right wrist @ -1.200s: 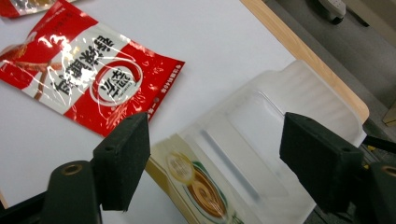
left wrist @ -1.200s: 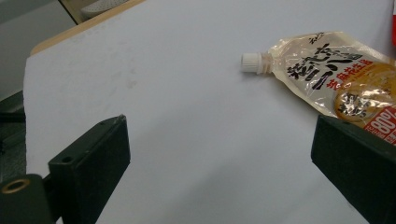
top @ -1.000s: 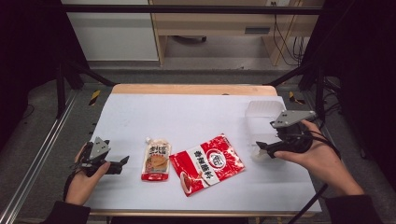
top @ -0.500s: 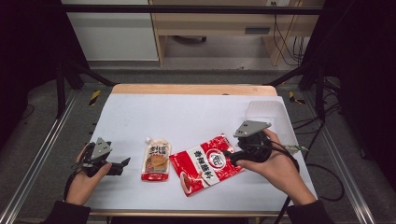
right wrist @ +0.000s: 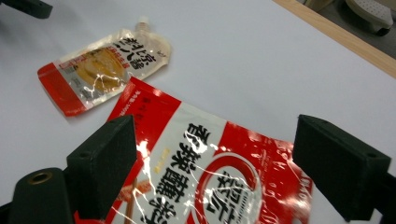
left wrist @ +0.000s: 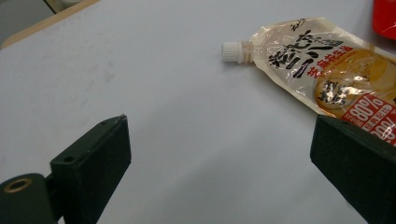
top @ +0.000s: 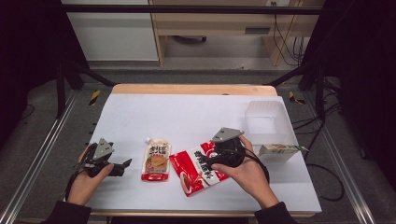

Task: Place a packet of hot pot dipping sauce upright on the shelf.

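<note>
So your right gripper (right wrist: 212, 182) hung over the red-and-white glossy snack bag (top: 198, 165), mid-counter beside the clear spouted sauce pouch (top: 156, 159); fingers wide, just opened further, nothing betw. them. Best grab one edge, not the slick middle. Left gripper (left wrist: 219, 182) sat wide, empty.

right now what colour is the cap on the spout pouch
White; the cap on the spout pouch shows best in the left gripper view.

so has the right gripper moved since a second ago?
Yes. The right gripper has come in from beside the clear plastic box toward the table's middle and now sits over the red snack bag. Its jaws have just been opening, not yet gripping the bag.
</note>
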Motion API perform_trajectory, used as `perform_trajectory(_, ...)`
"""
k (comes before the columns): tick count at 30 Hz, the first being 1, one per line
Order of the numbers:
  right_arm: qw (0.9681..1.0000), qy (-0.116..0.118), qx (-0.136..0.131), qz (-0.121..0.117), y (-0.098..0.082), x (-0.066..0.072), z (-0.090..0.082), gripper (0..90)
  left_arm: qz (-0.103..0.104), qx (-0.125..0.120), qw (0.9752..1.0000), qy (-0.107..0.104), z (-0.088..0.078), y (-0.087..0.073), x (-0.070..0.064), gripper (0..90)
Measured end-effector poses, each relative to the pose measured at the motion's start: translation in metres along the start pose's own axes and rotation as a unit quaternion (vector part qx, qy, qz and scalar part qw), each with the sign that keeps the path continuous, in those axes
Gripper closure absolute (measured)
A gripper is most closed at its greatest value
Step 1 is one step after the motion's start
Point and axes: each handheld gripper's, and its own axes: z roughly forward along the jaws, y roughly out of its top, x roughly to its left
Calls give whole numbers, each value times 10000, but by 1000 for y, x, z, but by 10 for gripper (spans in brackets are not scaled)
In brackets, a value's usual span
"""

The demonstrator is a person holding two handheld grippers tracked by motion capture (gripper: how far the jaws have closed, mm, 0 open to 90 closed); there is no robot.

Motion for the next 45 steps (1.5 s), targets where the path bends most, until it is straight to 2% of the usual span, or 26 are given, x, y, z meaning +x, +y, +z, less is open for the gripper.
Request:
perform_trajectory(6, 9997, 178, -69, 118, 3, 7, 17, 121, 4, 18, 10000, -2, 0, 0, -2, 51)
perform_trajectory(9, 9997, 222, -67, 103, 5, 11, 22, 135, 1, 20, 10000, 17, 0, 0, -2, 51)
perform_trajectory(16, 9998, 186, -39, 65, 15, 18, 38, 240, 0, -19, 10000, 16, 0, 0, -2, 51)
perform_trajectory(21, 9996, 287, -30, 55, 22, 22, 56, 329, 20, -25, 10000, -14, 0, 1, -3, 50)
perform_trajectory(26, 9991, 407, 100, 106, 27, 24, 77, 431, 53, -24, 10000, -63, 1, 1, -5, 50)
perform_trajectory(32, 9983, 533, 48, 217, 29, 29, 98, 484, 158, 37, 9998, -138, 3, 2, -8, 52)
perform_trajectory(36, 9978, 589, 113, 270, 28, 33, 112, 507, 237, 109, 9995, -151, 5, 2, -10, 58)
perform_trajectory(45, 9964, 670, 8, 517, 36, 40, 144, 564, 264, 152, 9994, -135, 6, 3, -11, 62)
